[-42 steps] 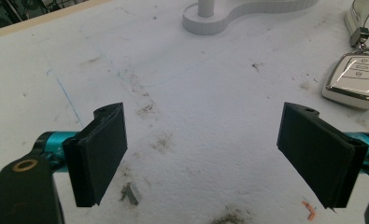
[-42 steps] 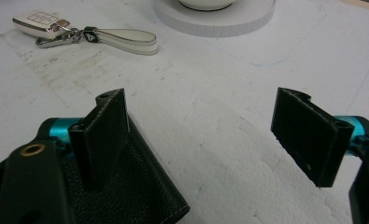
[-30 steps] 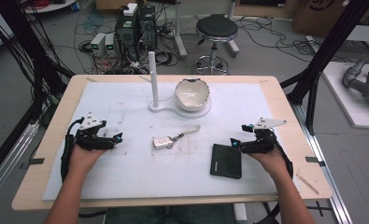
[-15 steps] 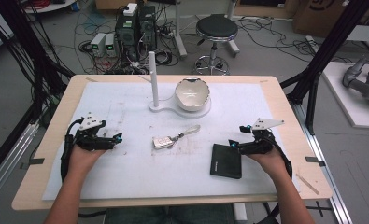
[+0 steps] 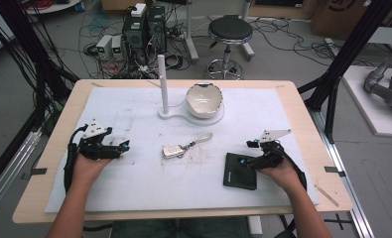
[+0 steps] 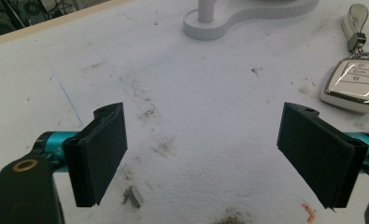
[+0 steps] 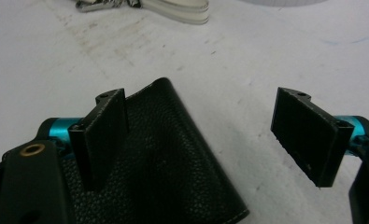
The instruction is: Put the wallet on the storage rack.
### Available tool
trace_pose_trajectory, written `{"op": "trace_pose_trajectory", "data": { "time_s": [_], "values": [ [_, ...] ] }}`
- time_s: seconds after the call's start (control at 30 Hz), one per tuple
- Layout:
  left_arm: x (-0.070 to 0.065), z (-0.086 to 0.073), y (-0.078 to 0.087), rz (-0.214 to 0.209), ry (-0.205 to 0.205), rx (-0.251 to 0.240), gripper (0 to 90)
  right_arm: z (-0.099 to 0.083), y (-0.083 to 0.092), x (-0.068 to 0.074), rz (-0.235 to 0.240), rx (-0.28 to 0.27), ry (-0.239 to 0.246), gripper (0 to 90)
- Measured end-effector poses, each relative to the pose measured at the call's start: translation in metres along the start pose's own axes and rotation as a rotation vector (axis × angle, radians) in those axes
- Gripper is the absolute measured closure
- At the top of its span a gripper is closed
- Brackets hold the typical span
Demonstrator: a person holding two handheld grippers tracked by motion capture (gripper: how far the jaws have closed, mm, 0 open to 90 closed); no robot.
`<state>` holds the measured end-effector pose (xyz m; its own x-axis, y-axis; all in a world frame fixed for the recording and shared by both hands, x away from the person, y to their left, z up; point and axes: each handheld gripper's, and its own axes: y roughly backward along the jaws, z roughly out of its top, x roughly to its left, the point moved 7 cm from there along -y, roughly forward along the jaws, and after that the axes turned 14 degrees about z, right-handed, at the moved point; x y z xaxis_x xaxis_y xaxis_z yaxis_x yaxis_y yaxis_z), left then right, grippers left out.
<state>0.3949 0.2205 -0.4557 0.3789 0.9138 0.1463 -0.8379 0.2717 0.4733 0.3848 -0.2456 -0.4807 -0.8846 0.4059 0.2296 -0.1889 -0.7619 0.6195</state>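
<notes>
A black leather wallet (image 5: 240, 171) lies flat on the white mat at the front right. My right gripper (image 5: 244, 161) hovers over its right edge, open; the wallet (image 7: 173, 163) runs under its left jaw while the right jaw stands over bare mat. A silver car key fob (image 5: 172, 150) with a strap lies mid-table, and the fob (image 6: 352, 84) appears to the right of my left gripper (image 6: 215, 158). That left gripper (image 5: 124, 147) rests open at the left of the mat with nothing between its jaws.
At the back of the mat stands a white base with an upright post (image 5: 162, 84) and a white bowl (image 5: 204, 99). The wooden table edge (image 5: 183, 213) runs along the front. Cables, boxes and a stool (image 5: 229, 34) are on the floor behind.
My right gripper has slid left and slightly forward, coming over the wallet's right edge. The left gripper, the key fob and the wallet have stayed put.
</notes>
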Motion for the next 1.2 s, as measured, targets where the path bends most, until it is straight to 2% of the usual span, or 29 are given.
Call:
{"op": "trace_pose_trajectory", "data": {
  "time_s": [0.13,0.23,0.43,0.53,0.73,0.93,0.97,1.0,1.03,1.1,1.2],
  "values": [
    [0.001,0.000,0.001,0.001,0.001,-0.005,16.0,-0.004,-0.008,0.003,0.047,0.041,-0.018,19.3],
    [0.000,0.001,0.001,0.002,0.001,-0.008,16.0,-0.010,-0.013,0.004,0.074,0.095,-0.053,19.3],
    [0.000,0.001,0.001,0.000,-0.002,-0.008,16.0,-0.012,-0.014,0.004,0.090,0.095,-0.053,20.4],
    [-0.001,0.001,0.001,-0.001,-0.004,-0.004,16.0,-0.012,-0.013,0.006,0.120,0.095,-0.052,29.0],
    [-0.001,0.000,0.001,0.000,-0.007,-0.001,16.0,-0.012,-0.012,0.007,0.133,0.095,-0.051,33.9],
    [-0.002,0.000,0.001,-0.001,-0.014,0.001,16.0,-0.014,-0.006,0.002,0.151,0.076,-0.098,54.7],
    [-0.002,0.000,0.001,-0.001,-0.014,0.001,16.0,-0.014,-0.006,0.002,0.151,0.076,-0.098,54.7],
    [-0.002,0.000,0.001,-0.001,-0.014,0.001,16.0,-0.014,-0.004,0.001,0.146,0.072,-0.099,59.0],
    [-0.002,0.000,0.001,-0.003,-0.015,-0.001,16.0,-0.013,-0.002,-0.001,0.144,0.065,-0.098,67.9],
    [-0.003,0.000,0.001,-0.004,-0.015,0.001,16.0,-0.012,-0.001,0.000,0.134,0.063,-0.095,75.6],
    [-0.002,0.000,0.001,-0.003,-0.015,-0.001,16.0,-0.011,0.002,0.001,0.118,0.066,-0.072,81.2]
  ]
}}
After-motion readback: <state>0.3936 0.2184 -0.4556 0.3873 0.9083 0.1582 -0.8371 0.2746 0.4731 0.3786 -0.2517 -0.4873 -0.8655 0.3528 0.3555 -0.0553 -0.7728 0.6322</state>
